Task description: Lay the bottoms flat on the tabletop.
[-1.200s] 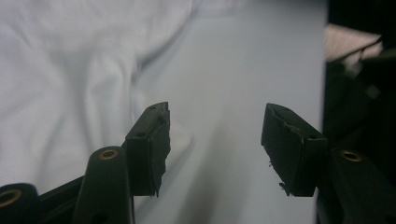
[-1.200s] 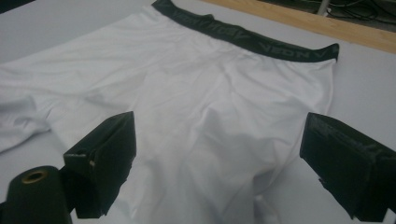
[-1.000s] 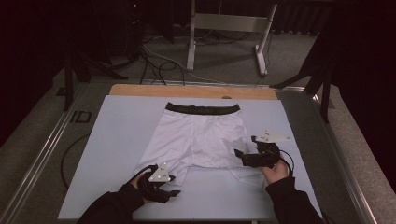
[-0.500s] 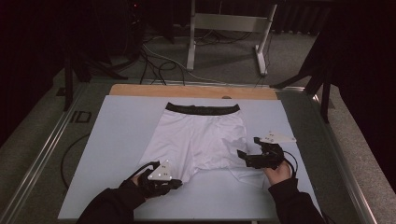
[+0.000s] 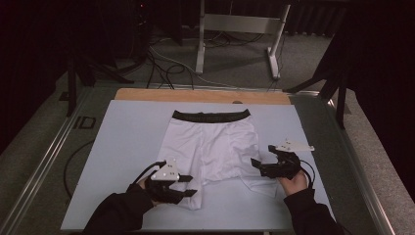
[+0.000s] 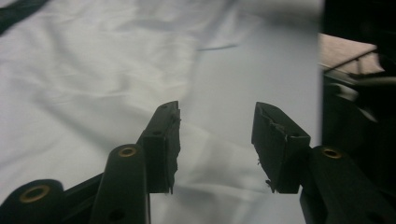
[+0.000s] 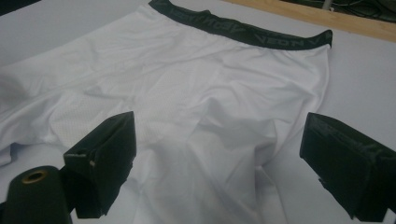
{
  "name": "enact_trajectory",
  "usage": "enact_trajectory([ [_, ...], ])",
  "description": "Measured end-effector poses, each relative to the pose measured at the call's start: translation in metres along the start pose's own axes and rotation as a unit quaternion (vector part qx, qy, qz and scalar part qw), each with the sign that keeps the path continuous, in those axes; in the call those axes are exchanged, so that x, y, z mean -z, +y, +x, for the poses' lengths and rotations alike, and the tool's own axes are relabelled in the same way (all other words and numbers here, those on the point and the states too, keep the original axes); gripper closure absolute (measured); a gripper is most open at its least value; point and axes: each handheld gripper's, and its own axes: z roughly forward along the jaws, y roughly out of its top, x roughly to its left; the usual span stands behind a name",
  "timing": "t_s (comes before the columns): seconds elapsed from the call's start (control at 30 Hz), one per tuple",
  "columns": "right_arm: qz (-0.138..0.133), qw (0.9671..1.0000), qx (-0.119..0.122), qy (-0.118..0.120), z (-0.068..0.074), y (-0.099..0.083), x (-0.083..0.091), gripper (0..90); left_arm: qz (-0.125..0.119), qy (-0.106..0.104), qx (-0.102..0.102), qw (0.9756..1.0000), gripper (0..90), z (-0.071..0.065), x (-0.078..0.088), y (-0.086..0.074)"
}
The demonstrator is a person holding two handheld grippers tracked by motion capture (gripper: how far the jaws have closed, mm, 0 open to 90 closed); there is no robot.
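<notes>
White boxer shorts (image 5: 210, 147) with a black waistband (image 5: 211, 116) lie flat on the pale mat (image 5: 122, 147), waistband at the far side. My left gripper (image 5: 192, 185) is at the hem of the shorts' left leg. Its jaws have just been opening and stand apart over the white cloth (image 6: 93, 84), with nothing pinched between them (image 6: 215, 126). My right gripper (image 5: 257, 167) hovers at the right leg's hem, pointing toward the shorts. It is open wide (image 7: 219, 140), the cloth (image 7: 210, 93) lying beneath and beyond it.
The mat covers a table with a wooden strip (image 5: 200, 96) along its far edge and metal rails (image 5: 44, 161) at the sides. A metal stand (image 5: 235, 24) and cables (image 5: 161, 63) are on the floor behind.
My left gripper has risen a little by the left leg hem. The right gripper has stayed where it was.
</notes>
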Motion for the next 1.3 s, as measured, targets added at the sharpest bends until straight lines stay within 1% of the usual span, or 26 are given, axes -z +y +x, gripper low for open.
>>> enact_trajectory([
  [0.07,0.002,1.0000,-0.002,-0.001,0.000,-0.001,0.000,11.1,0.015,-0.005,-0.016,0.9997,55.3,-0.012,-0.002,-0.003],
  [0.17,-0.001,1.0000,-0.001,0.000,0.000,-0.002,0.002,11.1,0.043,0.001,-0.029,0.9986,52.5,-0.023,-0.006,-0.014],
  [0.23,-0.003,1.0000,-0.002,0.001,0.000,-0.003,0.004,11.1,0.051,0.000,-0.015,0.9986,52.5,-0.024,-0.009,-0.027],
  [0.27,-0.004,1.0000,-0.003,0.000,0.000,-0.003,0.004,11.1,0.057,-0.004,-0.013,0.9983,52.3,-0.024,-0.012,-0.033],
  [0.33,-0.003,1.0000,-0.005,0.000,-0.001,-0.004,0.003,11.1,0.073,0.007,-0.023,0.9970,50.4,-0.023,-0.019,-0.043],
  [0.37,-0.002,1.0000,-0.006,0.000,-0.002,-0.004,0.003,11.1,0.076,0.009,-0.027,0.9967,50.4,-0.022,-0.022,-0.046],
  [0.4,0.000,1.0000,-0.005,0.000,-0.002,-0.004,0.003,11.1,0.079,0.015,-0.030,0.9963,50.5,-0.022,-0.026,-0.048],
  [0.47,-0.001,1.0000,-0.004,-0.001,-0.002,-0.004,0.003,11.1,0.086,0.037,-0.041,0.9948,51.2,-0.019,-0.033,-0.051],
  [0.5,-0.001,1.0000,-0.004,-0.002,-0.002,-0.004,0.003,11.2,0.076,0.045,-0.035,0.9954,57.2,-0.017,-0.033,-0.051],
  [0.53,0.000,1.0000,-0.003,-0.002,-0.001,-0.004,0.003,11.1,0.074,0.046,-0.031,0.9957,70.5,-0.015,-0.032,-0.049],
  [0.57,-0.001,1.0000,-0.003,-0.003,-0.001,-0.004,0.003,11.1,0.076,0.051,-0.037,0.9951,82.6,-0.014,-0.030,-0.047],
  [0.6,-0.001,1.0000,-0.003,-0.003,-0.001,-0.004,0.003,11.1,0.069,0.051,-0.031,0.9958,89.4,-0.012,-0.028,-0.044],
  [0.67,0.000,1.0000,-0.001,-0.003,-0.002,-0.004,0.003,11.1,0.057,0.054,-0.022,0.9966,90.0,-0.006,-0.022,-0.038],
  [0.77,-0.002,1.0000,-0.005,-0.004,-0.003,-0.004,0.003,11.2,0.044,0.080,-0.017,0.9957,90.0,0.008,-0.011,-0.028],
  [0.87,-0.003,1.0000,-0.004,-0.004,-0.004,-0.004,0.004,11.2,0.037,0.112,-0.013,0.9929,90.0,0.026,-0.002,-0.020],
  [0.9,-0.003,1.0000,-0.004,-0.004,-0.004,-0.004,0.004,11.2,0.037,0.112,-0.013,0.9929,90.0,0.026,-0.002,-0.020],
  [0.97,-0.004,1.0000,-0.005,-0.004,-0.005,-0.004,0.004,11.1,0.027,0.140,0.003,0.9897,90.0,0.052,0.003,-0.013],
  [1.0,-0.004,1.0000,-0.005,-0.004,-0.005,-0.004,0.004,11.1,0.027,0.140,0.003,0.9897,90.0,0.052,0.003,-0.013],
  [1.07,-0.004,1.0000,-0.005,-0.005,-0.005,-0.004,0.004,11.2,0.021,0.150,0.022,0.9882,90.0,0.070,0.004,-0.011],
  [1.1,-0.004,1.0000,-0.006,-0.004,-0.005,-0.004,0.004,11.2,0.021,0.162,0.031,0.9860,90.0,0.082,0.003,-0.011],
  [1.13,-0.004,1.0000,-0.006,-0.004,-0.005,-0.004,0.004,11.2,0.021,0.162,0.031,0.9860,90.0,0.082,0.003,-0.011],
  [1.17,-0.004,1.0000,-0.006,-0.004,-0.005,-0.004,0.004,11.1,0.030,0.174,0.043,0.9834,90.0,0.096,-0.001,-0.013],
  [1.2,-0.004,1.0000,-0.006,-0.004,-0.005,-0.004,0.004,11.1,0.030,0.174,0.043,0.9834,90.0,0.096,-0.001,-0.013],
  [1.23,-0.005,0.9999,-0.009,-0.003,-0.005,-0.004,0.004,11.2,0.039,0.182,0.066,0.9804,89.3,0.108,-0.004,-0.019],
  [1.27,-0.005,0.9999,-0.009,-0.003,-0.005,-0.004,0.004,11.2,0.039,0.182,0.066,0.9804,88.7,0.108,-0.004,-0.019],
  [1.3,-0.004,1.0000,-0.009,-0.002,-0.005,-0.005,0.003,11.2,0.034,0.183,0.087,0.9786,81.6,0.115,-0.004,-0.024],
])
